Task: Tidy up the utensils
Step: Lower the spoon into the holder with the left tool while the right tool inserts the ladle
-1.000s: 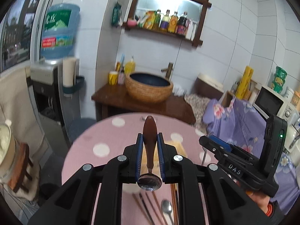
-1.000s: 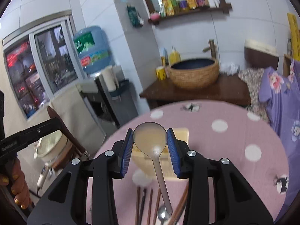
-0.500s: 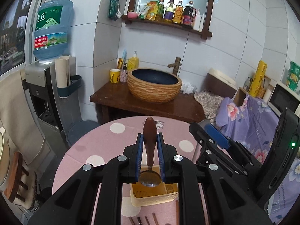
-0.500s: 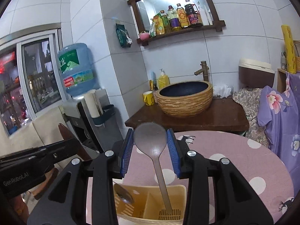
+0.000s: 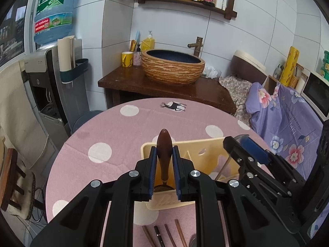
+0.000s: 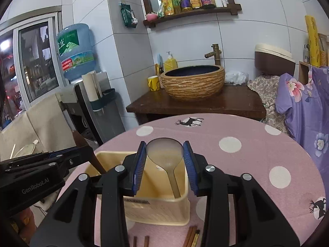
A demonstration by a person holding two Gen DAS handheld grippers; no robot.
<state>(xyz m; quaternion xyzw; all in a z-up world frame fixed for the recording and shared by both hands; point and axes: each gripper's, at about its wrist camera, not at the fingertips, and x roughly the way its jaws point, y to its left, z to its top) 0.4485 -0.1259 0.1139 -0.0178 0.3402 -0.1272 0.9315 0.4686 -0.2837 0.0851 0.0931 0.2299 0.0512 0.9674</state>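
Left gripper (image 5: 164, 165): we have it closed on the brown wooden handle of a spoon (image 5: 164, 150), the handle pointing up at 12 o'clock and the metal bowl end down inside the holder.
Holder (image 5: 207, 144): a cream plastic utensil box with compartments, standing on the pink dotted table (image 5: 115, 127); in the left view it sits right behind our left jaws, in the right view right under our right jaws.
Right gripper (image 6: 164, 164): we hold the wide bowl of a pale ladle (image 6: 164, 152) between the blue pads; whether the pads press it or only frame it we cannot tell for sure, but they sit against its edges. Its handle runs down toward 5 o'clock into the right compartment of the holder.
Chopsticks (image 5: 164, 235): several dark sticks lie on the table at 6 o'clock of the holder, apart from it and untouched.
Step in hand: we judge both utensils are being lowered into the holder, spoon in the left part, ladle in the right.
Next move: we would open each gripper just enough to let go, then lift straight up so the jaws do not drag the utensils back out or tip the light box.
After that: the chopsticks at 6 o'clock seem the next things to gather.
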